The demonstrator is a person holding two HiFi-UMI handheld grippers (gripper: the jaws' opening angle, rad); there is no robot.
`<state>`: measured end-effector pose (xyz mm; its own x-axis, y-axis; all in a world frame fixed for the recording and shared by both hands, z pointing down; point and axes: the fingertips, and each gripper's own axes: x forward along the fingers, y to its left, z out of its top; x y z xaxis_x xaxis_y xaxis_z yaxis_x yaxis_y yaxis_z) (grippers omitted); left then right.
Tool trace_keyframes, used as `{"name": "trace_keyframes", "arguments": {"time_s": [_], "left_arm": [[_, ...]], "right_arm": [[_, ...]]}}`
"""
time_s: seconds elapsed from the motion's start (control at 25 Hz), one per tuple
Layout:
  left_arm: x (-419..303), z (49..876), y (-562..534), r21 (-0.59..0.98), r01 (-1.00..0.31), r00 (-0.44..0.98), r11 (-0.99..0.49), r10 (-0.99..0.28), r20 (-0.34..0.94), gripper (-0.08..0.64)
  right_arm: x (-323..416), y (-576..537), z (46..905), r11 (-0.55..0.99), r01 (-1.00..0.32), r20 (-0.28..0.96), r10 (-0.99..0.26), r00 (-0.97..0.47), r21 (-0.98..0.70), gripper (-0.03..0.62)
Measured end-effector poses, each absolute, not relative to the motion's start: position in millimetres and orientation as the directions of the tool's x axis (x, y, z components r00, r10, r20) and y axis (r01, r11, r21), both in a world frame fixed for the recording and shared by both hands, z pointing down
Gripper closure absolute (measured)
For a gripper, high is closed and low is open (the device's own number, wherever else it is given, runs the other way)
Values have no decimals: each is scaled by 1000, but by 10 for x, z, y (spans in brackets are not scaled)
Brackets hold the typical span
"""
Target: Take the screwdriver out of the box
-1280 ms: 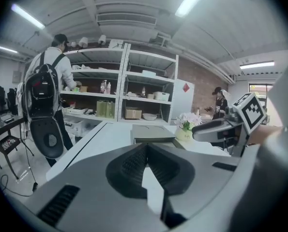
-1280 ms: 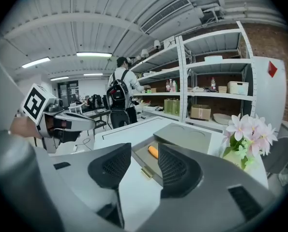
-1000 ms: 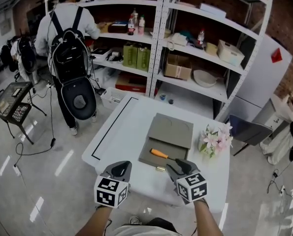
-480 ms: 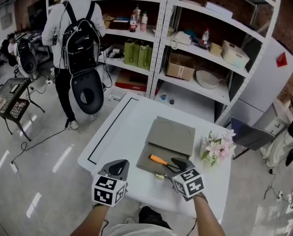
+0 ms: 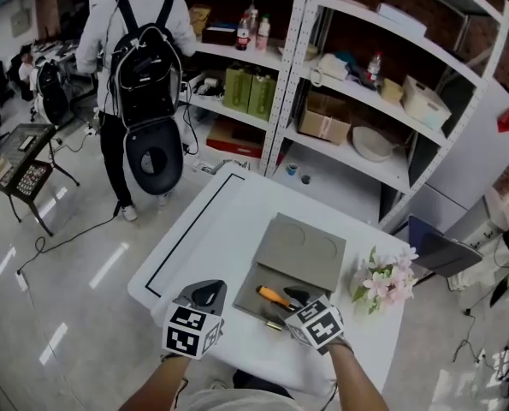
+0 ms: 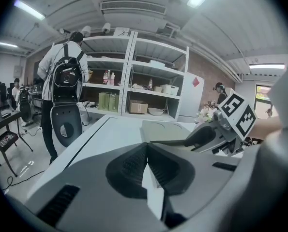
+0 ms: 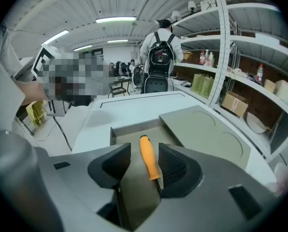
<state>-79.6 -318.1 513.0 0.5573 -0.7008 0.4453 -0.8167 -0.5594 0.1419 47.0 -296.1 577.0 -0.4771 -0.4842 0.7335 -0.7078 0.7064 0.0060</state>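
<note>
I see flowers [image 5: 382,281] just right of the open box [image 5: 310,247] on the worktop [image 5: 211,238], with shelving [image 5: 357,84] and a person [image 5: 143,50] beyond. The screwdriver [image 7: 148,161] lies in the box, its orange handle between my right gripper's [image 7: 144,154] parted jaws, unclamped. My left gripper's [image 6: 146,151] jaws are together, left of the box.

Orange-handled screwdriver [image 7: 148,161] lying flat in open grey box [image 7: 134,134].

The left gripper [image 6: 145,151] is seen with its fingers [image 6: 127,167] pressed together, and nothing is held between them. Beyond them a white counter [image 6: 102,134] is shown, with a grey box [image 6: 165,128] lying on it. The right gripper [image 6: 202,137] is seen at the right, before the box.
</note>
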Motion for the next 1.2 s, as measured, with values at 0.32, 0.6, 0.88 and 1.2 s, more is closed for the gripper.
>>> {"name": "trace_keyframes", "arguments": {"time_s": [0.32,0.6,0.88,1.2], "left_arm": [[-746,5280,-3391,151,-831,537,-535,-701,469,557],[-765,5357,-3483,156,-843,518,-514,-702,489,557],[-768,5393,-3517,156,-849,509,-505,-701,499,557],[-778,5401,-3537,150,-851,504,-504,-700,506,557]], "right_arm": [[405,-3092,6098,786,-619,806,-369,-462,5,409],[373,-3099,6266,823,-568,843,-292,-451,-19,411],[351,-3084,6386,834,-550,863,-253,-438,-35,434],[340,-3095,6387,833,-550,855,-237,-461,-66,436]]}}
